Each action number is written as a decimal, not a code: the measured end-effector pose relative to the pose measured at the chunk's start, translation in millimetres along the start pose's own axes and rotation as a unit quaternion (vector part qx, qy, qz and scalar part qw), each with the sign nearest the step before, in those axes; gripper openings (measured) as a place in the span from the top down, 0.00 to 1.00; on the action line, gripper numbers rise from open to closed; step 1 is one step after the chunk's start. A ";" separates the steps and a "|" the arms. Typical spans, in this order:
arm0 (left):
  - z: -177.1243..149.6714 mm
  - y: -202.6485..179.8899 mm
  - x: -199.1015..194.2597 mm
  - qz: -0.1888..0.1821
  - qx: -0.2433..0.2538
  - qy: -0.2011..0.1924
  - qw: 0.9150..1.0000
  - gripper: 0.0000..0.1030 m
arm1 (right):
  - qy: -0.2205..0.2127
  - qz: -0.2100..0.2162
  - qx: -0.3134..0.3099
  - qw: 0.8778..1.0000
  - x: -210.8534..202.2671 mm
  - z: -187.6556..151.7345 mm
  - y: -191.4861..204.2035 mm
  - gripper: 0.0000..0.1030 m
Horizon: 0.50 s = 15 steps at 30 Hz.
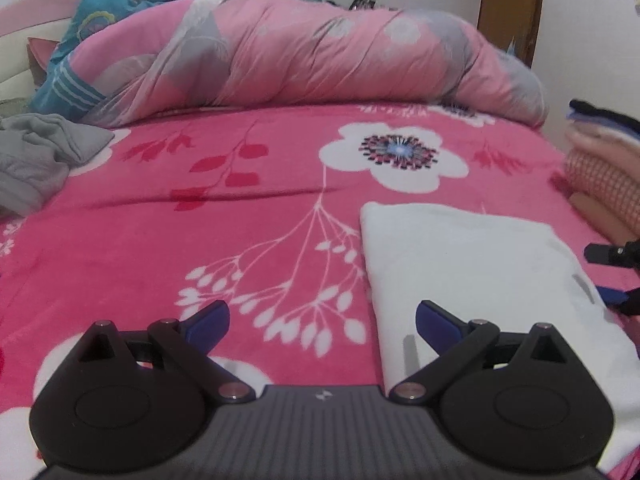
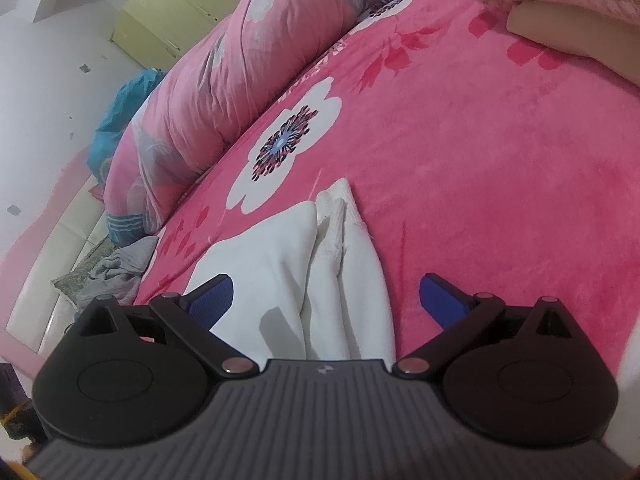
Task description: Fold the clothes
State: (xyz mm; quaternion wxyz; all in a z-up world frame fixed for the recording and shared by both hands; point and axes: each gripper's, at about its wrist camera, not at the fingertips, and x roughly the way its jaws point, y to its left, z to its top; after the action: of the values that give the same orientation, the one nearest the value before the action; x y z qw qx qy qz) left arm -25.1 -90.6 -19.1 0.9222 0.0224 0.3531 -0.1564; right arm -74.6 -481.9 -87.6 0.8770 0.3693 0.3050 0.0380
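Lying flat on the pink floral blanket (image 1: 248,240), the folded white garment (image 1: 472,264) sits toward the right side of the bed, its left edge straight and its far edge rounded over. From the left wrist view the left gripper (image 1: 322,320) hangs just above the blanket with its blue-tipped fingers (image 1: 208,320) spread wide and nothing between them; its right finger is over the near left edge of the white garment, while the left finger is over bare blanket. From the right wrist view the right gripper (image 2: 326,296) is likewise released, jaws apart, poised over the garment's layered end, where several folds and a ribbed cuff (image 2: 334,200) fan out toward a white flower print. Behind the working area a rolled pink and grey quilt (image 1: 304,56) runs across the bed's far side, with a teal cloth (image 1: 120,4) bunched at its left end. A crumpled grey garment (image 1: 36,160) lies at the left edge of the blanket, well apart from the white one. At the right edge, a stack of folded clothes (image 1: 604,160) in pink check and dark fabric sits near the white garment's far corner.
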 end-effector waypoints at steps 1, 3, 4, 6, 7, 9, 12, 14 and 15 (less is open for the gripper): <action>-1.1 2.1 0.3 -0.008 -0.005 -0.002 1.000 0.03 | -0.001 0.000 0.000 1.000 0.2 -0.5 -0.3 0.03; -2.3 5.0 0.6 -0.023 -0.017 -0.004 1.000 0.03 | -0.002 0.000 -0.003 1.000 0.4 -1.3 -0.1 0.03; -2.9 6.3 0.6 -0.031 -0.023 -0.006 0.999 0.03 | -0.003 0.000 -0.004 1.000 0.4 -1.6 0.0 0.03; -3.9 7.9 -0.5 -0.050 -0.035 -0.012 0.998 0.01 | -0.004 0.000 -0.006 1.000 0.2 -2.0 0.2 0.02; -4.6 8.1 -1.3 -0.060 -0.038 -0.016 0.997 0.00 | -0.004 0.000 -0.006 1.000 0.0 -2.2 0.3 0.02; -5.9 7.8 -1.9 -0.076 -0.039 -0.024 0.996 0.00 | -0.003 0.002 -0.007 1.000 -1.0 -2.9 0.4 0.02; -8.5 6.7 -2.7 -0.097 -0.032 -0.038 0.994 0.00 | -0.001 0.009 -0.011 1.000 -3.5 -4.6 0.1 0.02; -9.4 8.4 -0.9 -0.122 -0.037 -0.041 0.991 0.00 | 0.004 0.016 -0.014 1.000 -5.6 -6.2 0.3 0.03; -9.9 9.8 0.4 -0.136 -0.041 -0.042 0.989 0.00 | 0.008 0.020 -0.017 1.000 -6.7 -7.1 0.7 0.03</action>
State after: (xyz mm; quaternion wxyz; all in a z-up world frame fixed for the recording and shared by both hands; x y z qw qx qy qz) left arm -28.2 -80.0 -27.5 0.9066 -0.0705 0.3200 -0.2660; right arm -84.0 -478.9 -87.5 0.8798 0.3603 0.3037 0.0633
